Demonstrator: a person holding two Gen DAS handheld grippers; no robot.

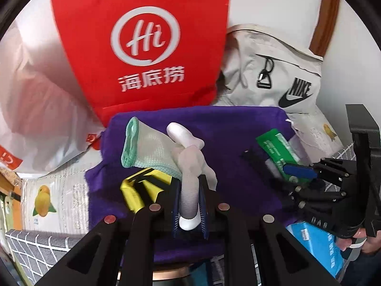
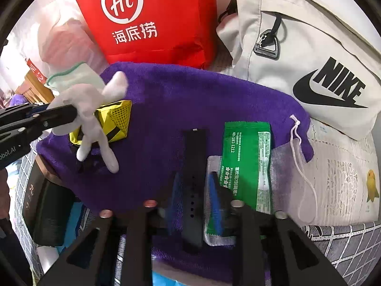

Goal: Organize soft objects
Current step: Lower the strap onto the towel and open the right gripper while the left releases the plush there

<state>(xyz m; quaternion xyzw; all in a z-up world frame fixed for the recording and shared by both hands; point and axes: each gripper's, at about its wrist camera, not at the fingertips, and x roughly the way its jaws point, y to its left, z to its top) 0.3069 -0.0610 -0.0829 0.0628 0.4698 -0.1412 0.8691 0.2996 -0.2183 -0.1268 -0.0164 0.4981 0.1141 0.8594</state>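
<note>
At the left, a white work glove [image 1: 166,152] with a green cuff was held lifted above the purple towel [image 1: 238,138] by the left tool [image 1: 189,205], whose blue pads were clamped tight on one of the glove's fingers; in the right wrist view the same glove [image 2: 92,119] was seen dangling with its fingers hanging down over a yellow mesh pouch [image 2: 116,121] that lay on the towel. Towards the middle, a black watch strap [image 2: 194,183] lay flat on the towel, and the right tool [image 2: 194,205] was placed astride its near end with the jaws partly apart; no pressing of the pads on the strap could be made out, so it was judged not to be gripped. Just to the right of the strap, a green sachet [image 2: 246,164] rested partly on a translucent drawstring bag [image 2: 283,166]. Behind everything, a red carrier bag [image 2: 152,16] and a beige backpack [image 2: 309,47] stood against the wall. The step in hand was judged to be the sorting of the glove, with the strap being either taken up or let go. Next, a clear resting place for the glove would be needed, and the right tool's jaws would have to be either closed squarely on the narrow strap or drawn back from it.
</note>
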